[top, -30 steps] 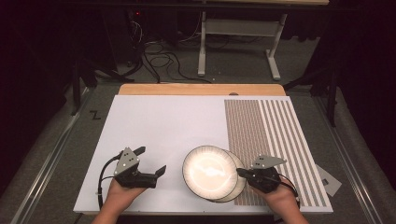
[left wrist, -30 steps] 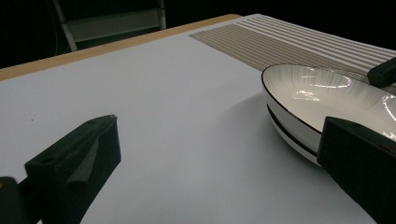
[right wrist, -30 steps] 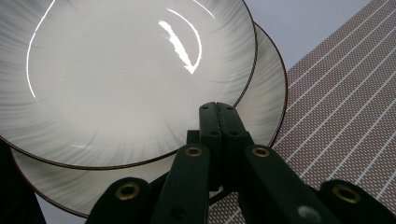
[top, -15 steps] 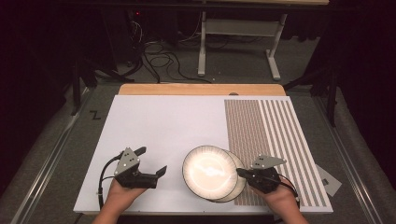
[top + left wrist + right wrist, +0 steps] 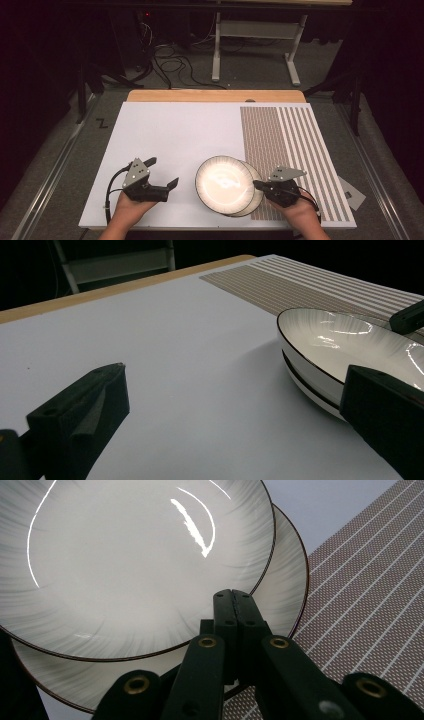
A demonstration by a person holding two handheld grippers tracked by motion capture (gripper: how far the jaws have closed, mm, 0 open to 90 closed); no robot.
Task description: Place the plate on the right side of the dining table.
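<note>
Two white plates with dark rims and grey streaks lie stacked near the front of the table. The upper plate [image 5: 223, 184] [image 5: 345, 342] [image 5: 125, 555] sits shifted left on the lower plate [image 5: 258, 194] [image 5: 306, 384] [image 5: 287, 580]. My right gripper [image 5: 256, 184] [image 5: 234, 596] is shut, and its tips lie over the lower plate's exposed right part, right at the upper plate's rim. My left gripper [image 5: 162, 172] [image 5: 232, 385] stands open, left of the plates and apart from them, with only bare table between its jaws.
The white table top [image 5: 180, 135] has a brown striped mat [image 5: 285, 140] over its right part and a wooden strip [image 5: 215, 95] along the far edge. Cables and a metal frame [image 5: 255, 30] lie on the floor beyond. A grey tag [image 5: 352, 192] lies off the table's right front.
</note>
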